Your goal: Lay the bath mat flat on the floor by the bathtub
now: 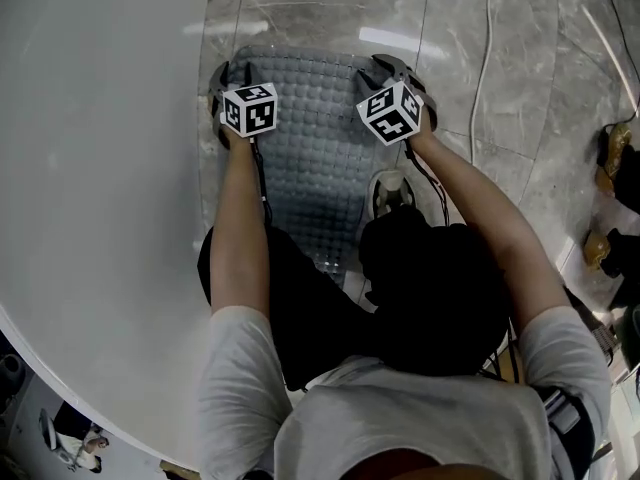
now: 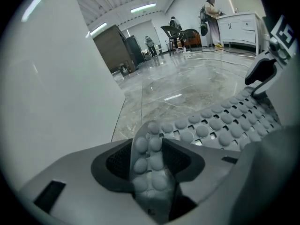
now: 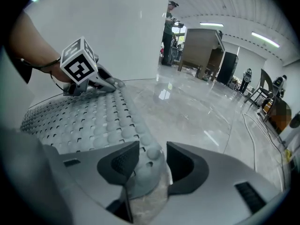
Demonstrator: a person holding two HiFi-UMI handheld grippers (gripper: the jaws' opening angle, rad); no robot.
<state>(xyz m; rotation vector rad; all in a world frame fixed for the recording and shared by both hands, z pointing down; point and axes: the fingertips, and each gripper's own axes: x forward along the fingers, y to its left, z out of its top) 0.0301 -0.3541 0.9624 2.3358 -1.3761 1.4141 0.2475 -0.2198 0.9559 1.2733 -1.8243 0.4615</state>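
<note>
Lying on the grey marble floor (image 1: pixel 520 88) just beside the white bathtub (image 1: pixel 100 168), the bath mat (image 1: pixel 310 148) shows its studded, perforated face upward, and its long left side runs close along the tub wall. The person (image 1: pixel 400 388) crouches at the mat's near end with both arms stretched forward, one set of tongs at each far corner.

The left gripper (image 1: pixel 232 74) (image 2: pixel 154 144) sits at the far left corner, next to the tub. Its jaws stand apart. A fold of the mat's corner rises between them, loose and not pinched.

The right gripper (image 1: pixel 392 66) (image 3: pixel 152 158) sits at the far right corner. Its jaws are likewise released. The mat's knobbed edge lies between them, with bare floor showing in the gap beside the right pad.

From the right gripper view, the mat stretches flat across to the left gripper's marker cube (image 3: pixel 78 65), which stands against the tub's white side.

A white cable (image 1: pixel 480 58) trails over the floor to the right of the mat, well apart from it.
</note>
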